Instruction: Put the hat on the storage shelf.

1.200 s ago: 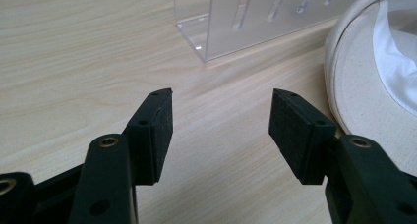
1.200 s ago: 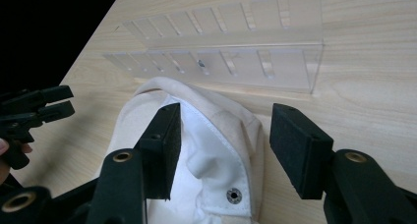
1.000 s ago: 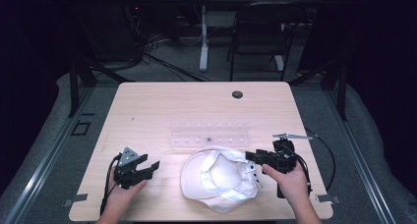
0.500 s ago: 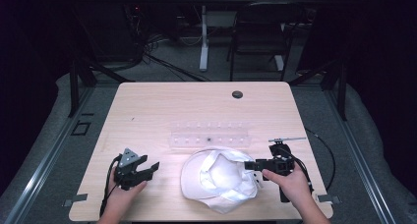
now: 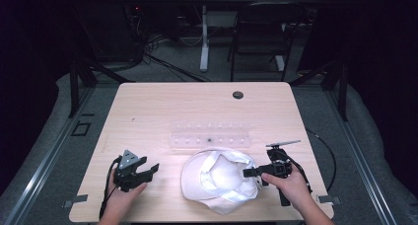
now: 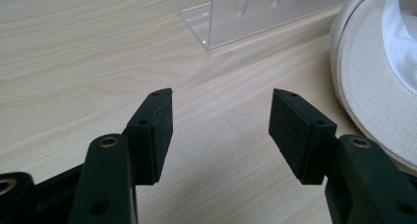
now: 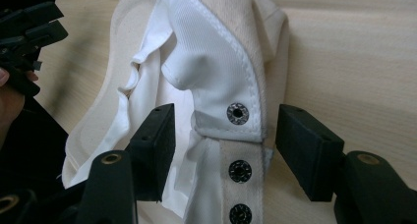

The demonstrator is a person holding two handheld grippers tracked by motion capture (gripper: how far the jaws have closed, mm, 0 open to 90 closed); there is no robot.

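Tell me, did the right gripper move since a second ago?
Yes. The right gripper has dropped lower in the high view, away from the clear rack toward the table's near edge, and now sits open by the cap.

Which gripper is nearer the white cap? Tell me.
Right. The right gripper is at the white cap, its open jaws straddling the snap strap. The left gripper rests open on the table, apart from the brim.
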